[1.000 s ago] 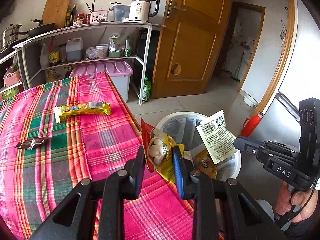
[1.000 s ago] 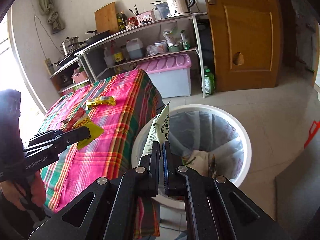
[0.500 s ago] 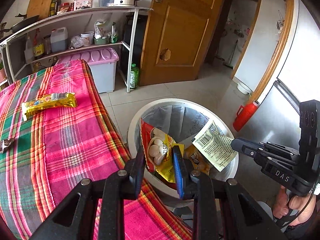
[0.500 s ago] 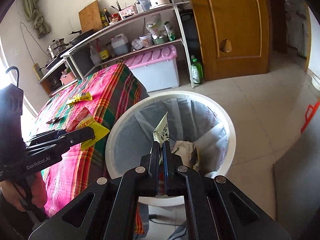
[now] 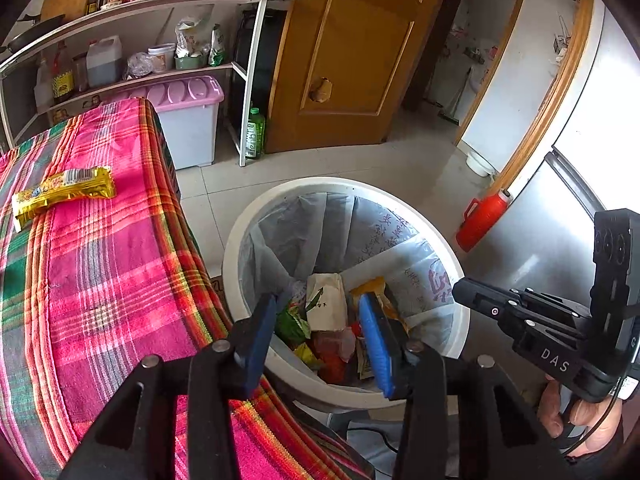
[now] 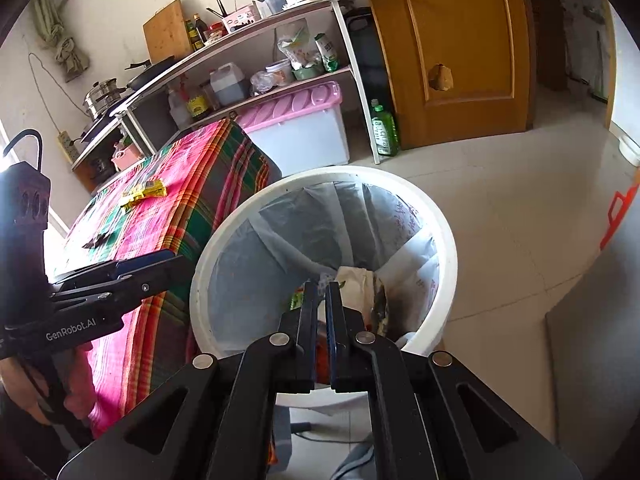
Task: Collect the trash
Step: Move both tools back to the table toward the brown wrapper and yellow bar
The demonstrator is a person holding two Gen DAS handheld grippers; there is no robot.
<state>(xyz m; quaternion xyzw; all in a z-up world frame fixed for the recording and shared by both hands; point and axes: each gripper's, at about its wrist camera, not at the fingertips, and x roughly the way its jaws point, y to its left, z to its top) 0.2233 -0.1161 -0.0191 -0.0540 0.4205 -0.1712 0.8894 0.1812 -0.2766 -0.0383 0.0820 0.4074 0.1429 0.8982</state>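
A white trash bin [image 5: 448,252] with a grey liner stands on the floor beside the table; it also shows in the right wrist view [image 6: 448,240]. Several wrappers lie in its bottom, among them a white packet [image 5: 326,300]. My left gripper [image 5: 318,312] is open and empty above the bin's near rim. My right gripper [image 6: 322,292] is over the bin with its jaws a narrow gap apart and nothing between them. A yellow snack wrapper [image 5: 60,190] lies on the plaid tablecloth [image 5: 100,272]. A small dark wrapper [image 6: 94,242] lies farther along the table.
A metal shelf rack [image 5: 248,80] with bottles and a kettle stands behind the table. A pink-lidded storage box [image 5: 188,120] and a green bottle [image 5: 255,132] sit on the floor. A wooden door [image 5: 352,52], a red thermos [image 5: 482,218] and a fridge [image 5: 580,184] are to the right.
My left gripper has opened and dropped the snack bag into the bin. My right gripper has let go of the white printed packet, which now lies in the bin. Both grippers moved further over the bin.
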